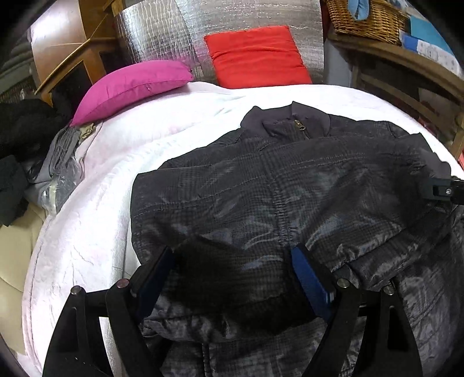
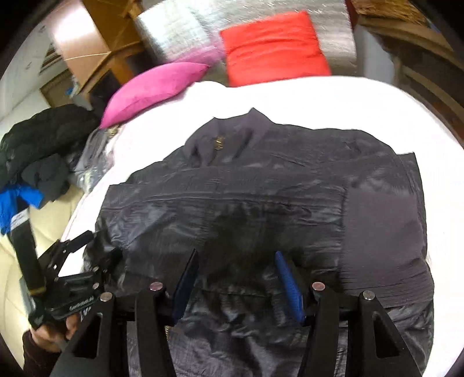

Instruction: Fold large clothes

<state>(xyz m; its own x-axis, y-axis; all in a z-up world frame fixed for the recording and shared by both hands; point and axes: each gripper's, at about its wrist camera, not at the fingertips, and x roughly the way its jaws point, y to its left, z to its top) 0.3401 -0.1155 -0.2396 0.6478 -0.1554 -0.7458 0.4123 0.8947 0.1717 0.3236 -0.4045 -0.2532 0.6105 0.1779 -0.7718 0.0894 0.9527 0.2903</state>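
Dark grey quilted zip-up jacket [image 1: 278,185] lies spread front-up on a white quilted bed cover [image 1: 95,220], collar w/ brass zip pull at the far end, hem nearest the camera.

Left wrist view: left claw [image 1: 235,278] angled down over the hem, fingers wide apart w/ a bunched fold of jacket fabric rising between them. Pads don't clearly press on it, so reads as open, straddling the cloth. Tip of the right claw [image 1: 443,191] pokes in at the right edge over the jacket's side; can't tell its state here. Magenta pillow [image 1: 136,87] & red flat cushion [image 1: 258,55] sit past the collar; wicker basket [image 1: 368,17] up on a wooden shelf at top right.

Right wrist view (blurred): right claw [image 2: 236,284] also tilted down at the hem, fingers parted about halfway w/ fabric humped between; grip vs. just straddling — can't tell. Left claw [image 2: 72,261] at lower left beside the jacket's edge, a hand [image 2: 49,333] in a dark sleeve holding its handle. Pile of dark clothes [image 2: 43,139] lies off the bed to the left.
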